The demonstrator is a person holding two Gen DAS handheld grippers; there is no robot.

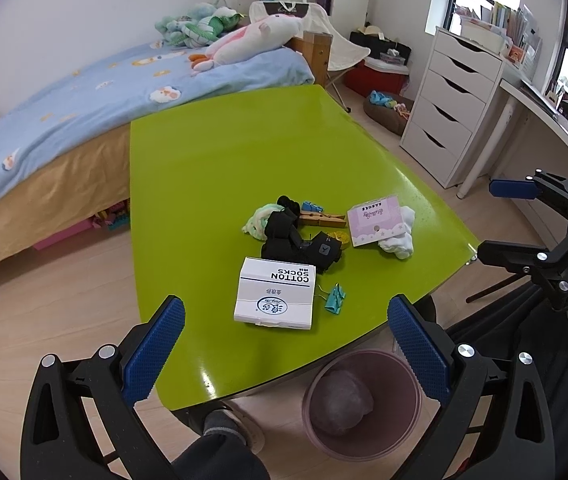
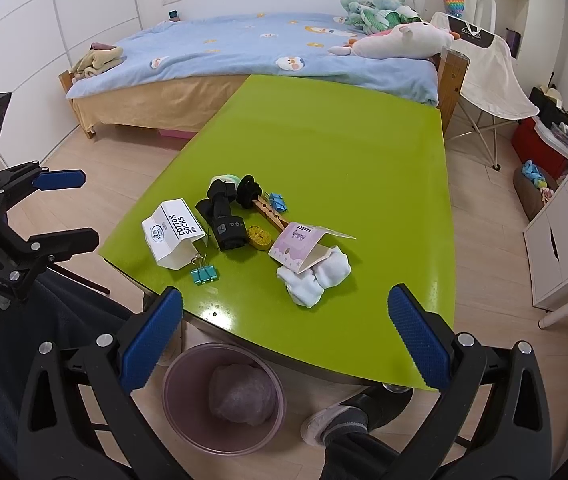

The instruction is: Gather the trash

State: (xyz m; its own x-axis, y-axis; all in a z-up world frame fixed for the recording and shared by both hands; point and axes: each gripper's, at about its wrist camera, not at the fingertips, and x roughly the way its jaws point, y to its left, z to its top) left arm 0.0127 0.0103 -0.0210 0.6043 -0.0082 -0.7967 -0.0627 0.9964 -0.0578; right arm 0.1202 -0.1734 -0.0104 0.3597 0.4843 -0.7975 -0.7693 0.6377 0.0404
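On the green table lies a white "COTTON SOCKS" box, and a pink folded card rests on white socks. Between them are black socks, a wooden clothespin and teal binder clips. A pink translucent bin stands on the floor under the near table edge, with a crumpled bag inside. My left gripper hovers open near the box. The right gripper is open near the white socks. Both hold nothing.
A bed with plush toys runs behind the table. A white drawer unit and a folding chair stand to the right. A person's shoe is on the floor beside the bin.
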